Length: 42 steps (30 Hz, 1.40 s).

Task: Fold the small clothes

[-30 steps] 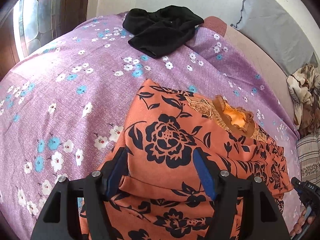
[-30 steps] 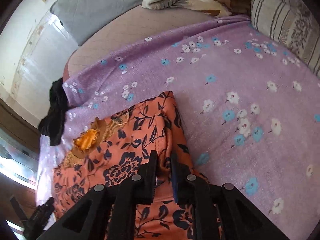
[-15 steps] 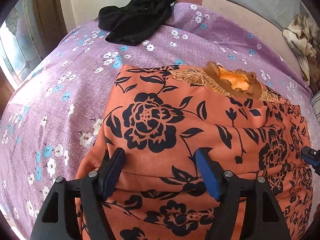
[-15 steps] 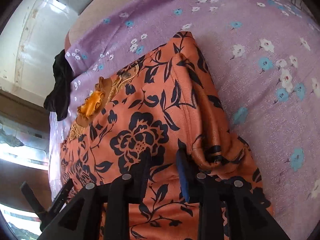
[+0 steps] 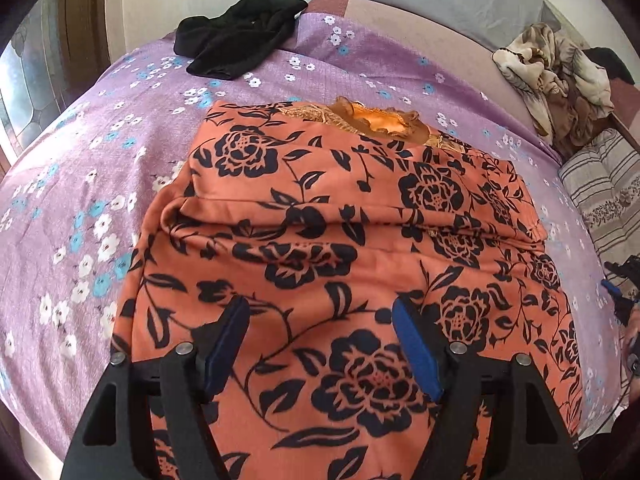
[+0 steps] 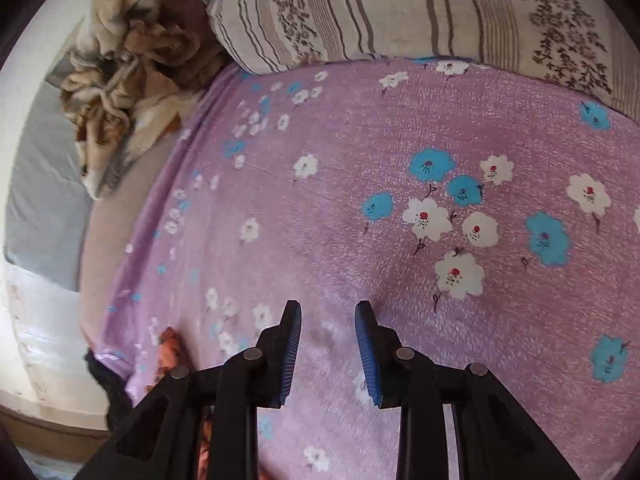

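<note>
Now: orange floral top (image 5: pixel 340 216) lies on the bed (image 5: pixel 80 184), folded once across its middle; both tools empty.

Left wrist view: left hand-held gripper (image 5: pixel 320 340) hangs released, jaws wide, over the near hem. Suggested: pinch the hem corners and carry them toward the neckline (image 5: pixel 376 120), keeping side edges aligned. Black garment (image 5: pixel 240 48) lies well apart; open sheet to the left.
Right wrist view: right hand-held gripper (image 6: pixel 328 344) released above bare sheet; striped pillow (image 6: pixel 400 12) far ahead, so ample room.
</note>
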Available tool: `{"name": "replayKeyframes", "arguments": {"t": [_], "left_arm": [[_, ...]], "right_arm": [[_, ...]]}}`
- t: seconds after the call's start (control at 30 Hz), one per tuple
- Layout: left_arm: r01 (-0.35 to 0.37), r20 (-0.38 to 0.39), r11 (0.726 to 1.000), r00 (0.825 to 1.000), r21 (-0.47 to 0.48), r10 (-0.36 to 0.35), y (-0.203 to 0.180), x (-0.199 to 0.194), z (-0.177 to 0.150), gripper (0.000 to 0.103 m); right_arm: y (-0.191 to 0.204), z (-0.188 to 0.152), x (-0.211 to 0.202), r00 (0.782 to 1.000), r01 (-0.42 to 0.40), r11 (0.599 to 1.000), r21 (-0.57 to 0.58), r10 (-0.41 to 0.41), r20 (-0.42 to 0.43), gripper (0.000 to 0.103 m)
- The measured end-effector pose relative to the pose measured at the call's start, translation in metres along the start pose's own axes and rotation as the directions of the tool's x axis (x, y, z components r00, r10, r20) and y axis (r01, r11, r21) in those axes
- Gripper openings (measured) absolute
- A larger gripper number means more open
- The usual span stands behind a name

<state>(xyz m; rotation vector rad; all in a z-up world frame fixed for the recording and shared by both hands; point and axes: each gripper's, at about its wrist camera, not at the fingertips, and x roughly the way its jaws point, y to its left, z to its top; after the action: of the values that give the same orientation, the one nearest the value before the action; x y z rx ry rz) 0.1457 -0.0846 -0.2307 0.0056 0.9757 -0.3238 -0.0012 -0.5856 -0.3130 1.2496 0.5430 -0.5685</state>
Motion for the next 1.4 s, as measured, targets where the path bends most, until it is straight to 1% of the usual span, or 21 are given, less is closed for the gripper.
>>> {"name": "replayKeyframes", "arguments": {"t": [0.07,0.1,0.13,0.17,0.2,0.23,0.33,0.37,0.4,0.43,0.5,0.63,0.77,0.83,1.0,1.07,1.1,1.2,1.27,1.33,1.4], "left_arm": [[-0.016,0.008,1.000,1.000,-0.002,0.016,0.004,-0.005,-0.004,0.074],[-0.025,0.011,1.000,1.000,-0.005,0.025,0.006,-0.008,-0.005,0.074],[-0.031,0.016,0.999,0.999,-0.009,0.031,0.008,-0.011,-0.006,0.074],[-0.030,0.021,0.999,0.999,-0.015,0.031,0.010,-0.015,-0.008,0.074],[-0.027,0.028,0.999,0.999,-0.018,0.027,0.012,-0.019,-0.010,0.074],[-0.025,0.032,1.000,0.999,-0.017,0.025,0.013,-0.023,-0.013,0.074],[-0.024,0.031,1.000,0.999,0.005,0.024,0.013,-0.033,-0.025,0.074],[-0.028,0.030,0.999,0.999,0.015,0.028,0.013,-0.035,-0.029,0.074],[-0.030,0.029,0.999,0.999,0.024,0.030,0.014,-0.038,-0.034,0.074],[-0.031,0.025,0.999,0.999,0.032,0.030,0.014,-0.041,-0.038,0.074],[-0.029,0.024,0.998,0.999,0.049,0.028,0.014,-0.047,-0.048,0.074],[-0.037,0.023,0.996,0.999,0.086,0.036,0.010,-0.058,-0.067,0.074],[-0.044,0.011,0.990,0.999,0.137,0.043,0.001,-0.065,-0.088,0.075],[-0.051,-0.005,0.986,0.999,0.159,0.053,-0.003,-0.063,-0.097,0.076],[-0.073,-0.058,0.984,0.995,0.161,0.083,-0.003,-0.052,-0.110,0.076],[-0.104,-0.090,0.982,0.989,0.158,0.119,0.000,-0.043,-0.114,0.076],[-0.104,-0.103,0.983,0.987,0.150,0.120,0.003,-0.039,-0.116,0.076],[-0.109,-0.088,0.983,0.989,0.148,0.123,0.004,-0.039,-0.118,0.079],[-0.111,-0.087,0.982,0.988,0.152,0.125,0.003,-0.041,-0.118,0.079],[-0.104,-0.088,0.984,0.989,0.147,0.117,0.004,-0.043,-0.118,0.079],[-0.097,-0.073,0.985,0.992,0.140,0.108,0.005,-0.048,-0.117,0.079]], "right_arm": [[0.020,-0.023,-0.026,0.999,-0.030,0.984,-0.177,0.032,0.006,0.031],[0.020,-0.023,-0.026,0.999,-0.030,0.984,-0.177,0.032,0.006,0.031],[0.028,-0.040,-0.034,0.999,-0.045,0.968,-0.248,0.043,-0.012,0.031],[0.033,-0.076,-0.045,0.995,-0.081,0.935,-0.344,0.057,-0.079,0.031],[0.033,-0.076,-0.045,0.995,-0.081,0.935,-0.344,0.057,-0.079,0.031],[0.031,-0.114,-0.052,0.989,-0.105,0.915,-0.389,0.054,-0.139,0.031],[0.026,-0.156,-0.064,0.981,-0.127,0.878,-0.461,0.043,-0.189,0.031],[0.026,-0.156,-0.064,0.981,-0.127,0.878,-0.461,0.043,-0.189,0.031],[0.028,-0.167,-0.066,0.978,-0.142,0.863,-0.485,0.048,-0.201,0.031],[0.033,-0.186,-0.068,0.971,-0.181,0.831,-0.526,0.066,-0.230,0.031],[0.036,-0.203,-0.066,0.965,-0.199,0.806,-0.557,0.062,-0.255,0.031],[0.045,-0.237,-0.061,0.945,-0.246,0.764,-0.597,0.051,-0.324,0.031],[0.059,-0.269,-0.058,0.928,-0.286,0.699,-0.655,0.032,-0.371,0.031],[0.064,-0.282,-0.058,0.922,-0.303,0.672,-0.676,0.026,-0.387,0.031],[0.070,-0.301,-0.060,0.907,-0.338,0.635,-0.695,0.023,-0.420,0.031],[0.069,-0.304,-0.060,0.905,-0.340,0.632,-0.696,0.020,-0.425,0.031],[0.068,-0.306,-0.060,0.901,-0.342,0.631,-0.697,0.009,-0.434,0.031],[0.065,-0.305,-0.055,0.903,-0.313,0.631,-0.709,-0.032,-0.427,0.031],[0.060,-0.307,-0.043,0.891,-0.291,0.642,-0.709,-0.089,-0.446,0.032],[0.059,-0.304,-0.041,0.886,-0.298,0.647,-0.702,-0.085,-0.455,0.032],[0.061,-0.303,-0.042,0.882,-0.310,0.641,-0.702,-0.082,-0.465,0.033]]}}
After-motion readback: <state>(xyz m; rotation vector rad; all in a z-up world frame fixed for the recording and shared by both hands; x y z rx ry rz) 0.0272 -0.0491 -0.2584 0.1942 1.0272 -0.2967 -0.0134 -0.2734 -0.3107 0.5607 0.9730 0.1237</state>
